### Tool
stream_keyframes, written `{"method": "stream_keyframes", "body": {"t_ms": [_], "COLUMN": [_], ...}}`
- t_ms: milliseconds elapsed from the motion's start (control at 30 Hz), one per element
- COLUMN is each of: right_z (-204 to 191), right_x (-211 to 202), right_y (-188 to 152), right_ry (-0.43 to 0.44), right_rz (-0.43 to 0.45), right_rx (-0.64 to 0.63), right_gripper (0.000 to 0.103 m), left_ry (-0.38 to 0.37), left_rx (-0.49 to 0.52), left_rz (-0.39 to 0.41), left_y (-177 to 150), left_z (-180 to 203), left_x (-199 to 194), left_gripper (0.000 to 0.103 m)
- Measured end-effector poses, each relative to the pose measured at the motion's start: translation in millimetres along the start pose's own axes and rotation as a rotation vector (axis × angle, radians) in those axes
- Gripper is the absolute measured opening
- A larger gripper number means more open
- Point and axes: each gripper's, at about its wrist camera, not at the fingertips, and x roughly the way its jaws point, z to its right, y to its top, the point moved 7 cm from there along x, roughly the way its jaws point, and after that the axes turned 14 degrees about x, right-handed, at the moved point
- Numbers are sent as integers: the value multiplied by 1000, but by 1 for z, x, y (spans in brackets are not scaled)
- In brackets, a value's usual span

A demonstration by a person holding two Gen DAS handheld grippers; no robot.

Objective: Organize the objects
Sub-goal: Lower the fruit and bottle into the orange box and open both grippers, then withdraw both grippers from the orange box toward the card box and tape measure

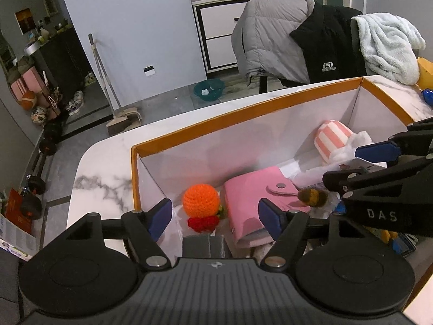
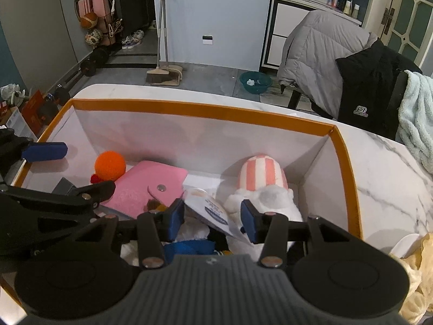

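Observation:
An orange-rimmed white box [image 1: 243, 113] stands on the marble table [image 1: 102, 162]. Inside lie an orange crocheted ball [image 1: 200, 200], a pink snap wallet [image 1: 254, 197], a pink-striped plush [image 2: 263, 173] and a small brown-and-yellow toy [image 1: 312, 197]. My left gripper [image 1: 215, 218] hangs open over the box's left end. The ball and a grey block [image 1: 207, 245] sit between its fingers, and no pad touches them. My right gripper [image 2: 212, 223] is inside the box's right half, shut on a white tube with a blue label [image 2: 209, 207].
White fluffy plush [image 2: 270, 200] and a blue item [image 2: 189, 246] lie under the right gripper. A chair draped with grey and black jackets [image 1: 284, 40] and a pale towel [image 1: 387, 43] stands behind the table. Yellow cloth [image 2: 422, 276] lies at the table's right.

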Motion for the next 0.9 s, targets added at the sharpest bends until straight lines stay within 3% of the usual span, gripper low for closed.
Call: {"method": "stream_keyframes", "body": {"t_ms": [400,900], "right_z": [2,-1], "right_x": [-35,-124], "right_y": [-8,-4], "right_ry": [0,-2], "right_rz": [25,120], "right_rx": [-8,-31], "right_gripper": [49,49], "left_ry": [8,64], "left_rx": [-5,-16], "left_rz": [6,101], "left_y": [-9,2], "left_z": [1,-11], "left_x": [-27,-112], "left_gripper": [83,83]}}
